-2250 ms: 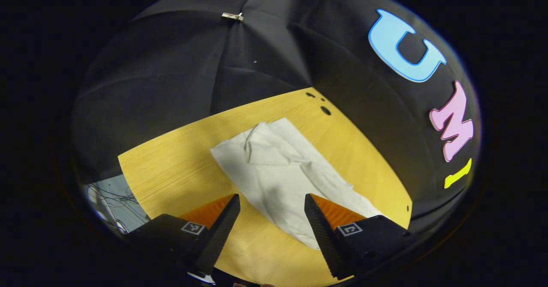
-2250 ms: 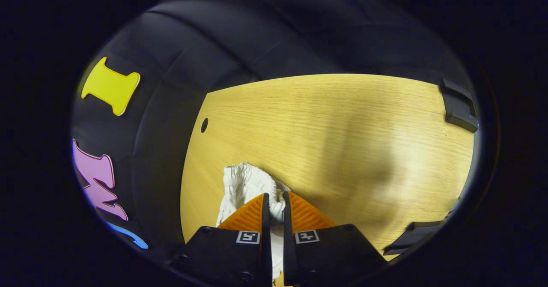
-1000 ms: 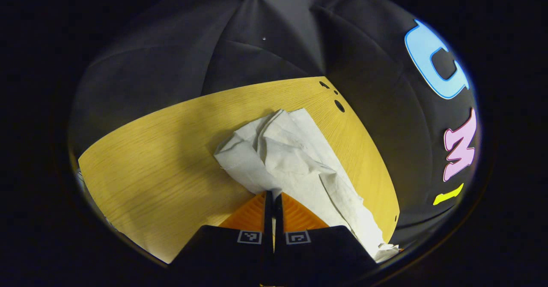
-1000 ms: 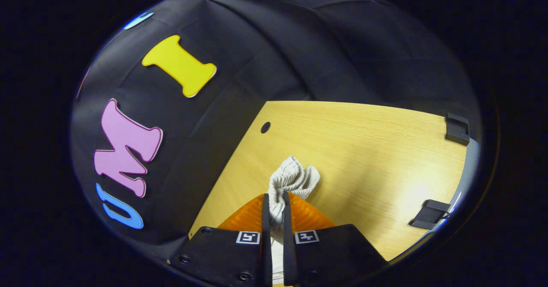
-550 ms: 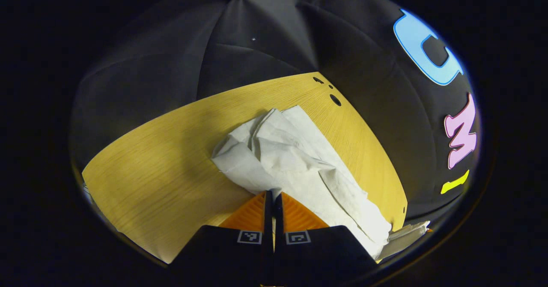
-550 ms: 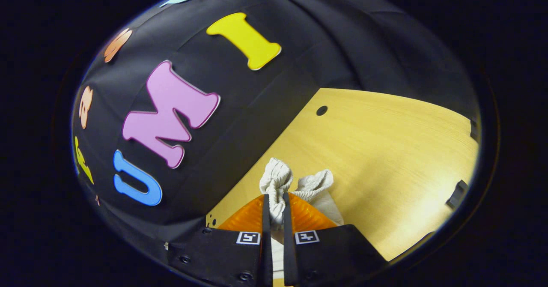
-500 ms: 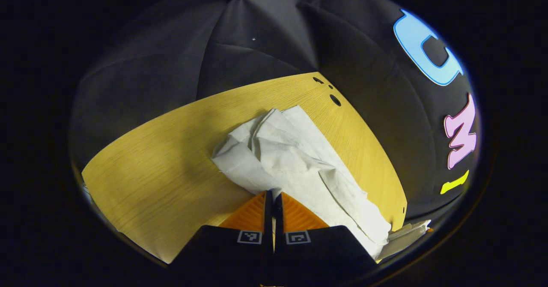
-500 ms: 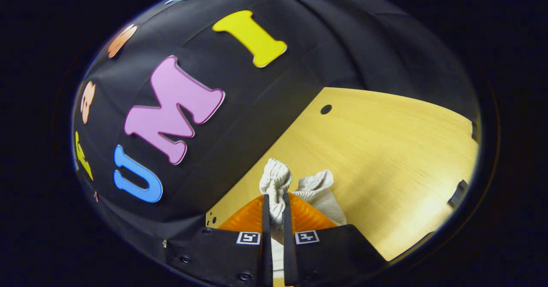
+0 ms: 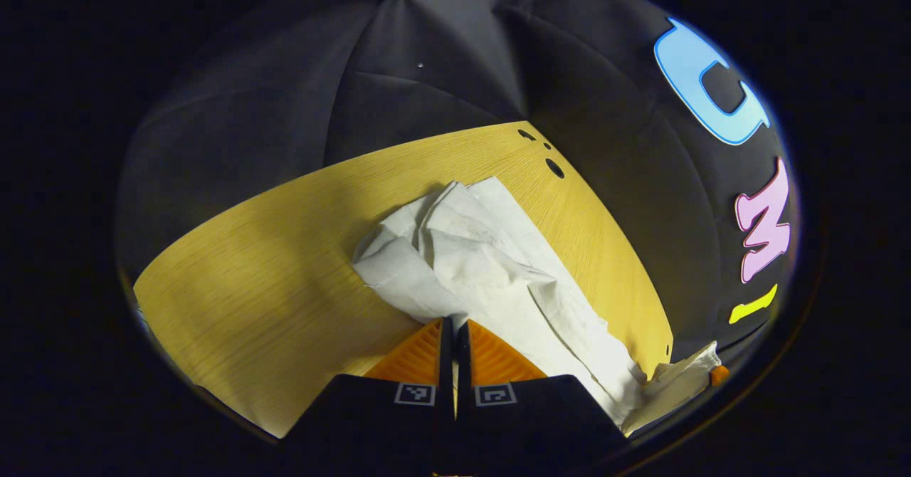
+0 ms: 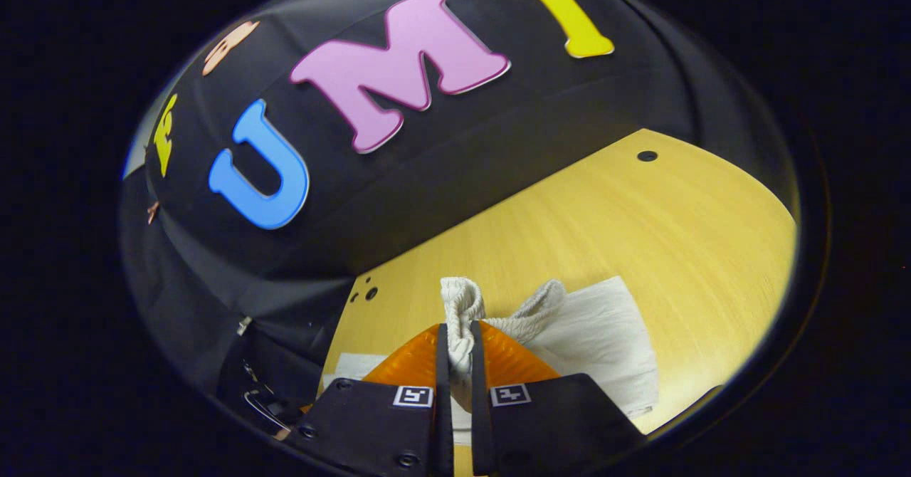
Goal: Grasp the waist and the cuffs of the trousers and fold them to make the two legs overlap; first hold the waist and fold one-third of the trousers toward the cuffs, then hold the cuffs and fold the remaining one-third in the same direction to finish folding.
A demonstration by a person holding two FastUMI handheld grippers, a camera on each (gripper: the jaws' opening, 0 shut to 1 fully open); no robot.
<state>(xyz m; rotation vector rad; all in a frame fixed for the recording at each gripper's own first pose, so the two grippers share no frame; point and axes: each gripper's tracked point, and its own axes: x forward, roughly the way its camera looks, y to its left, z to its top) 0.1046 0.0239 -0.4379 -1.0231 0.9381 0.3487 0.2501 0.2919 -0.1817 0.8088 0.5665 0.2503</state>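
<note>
White trousers [image 9: 491, 263] lie rumpled on the wooden counter [image 9: 270, 249], stretching in the left gripper view from near the far corner down toward the lower right edge, with folds and creases bunched along the middle. In that view the left gripper [image 9: 455, 334] has its fingers pressed together on an edge of the cloth, which rises from the counter to the tips. At the lower right edge of the same view, a bit of the cloth is lifted off the counter.

In the right gripper view the right gripper [image 10: 455, 338] has its fingers clamped on the gathered, ribbed waist [image 10: 461, 313] of the trousers, which pokes up in a bunch above the tips; more of the white cloth spreads flat on the counter [image 10: 640, 235] to the right of the fingers, and a strip shows to their left.

Small dark holes [image 9: 554, 168] mark the counter near its far corner. Black cloth wall [image 9: 320, 85] stands behind the counter.
</note>
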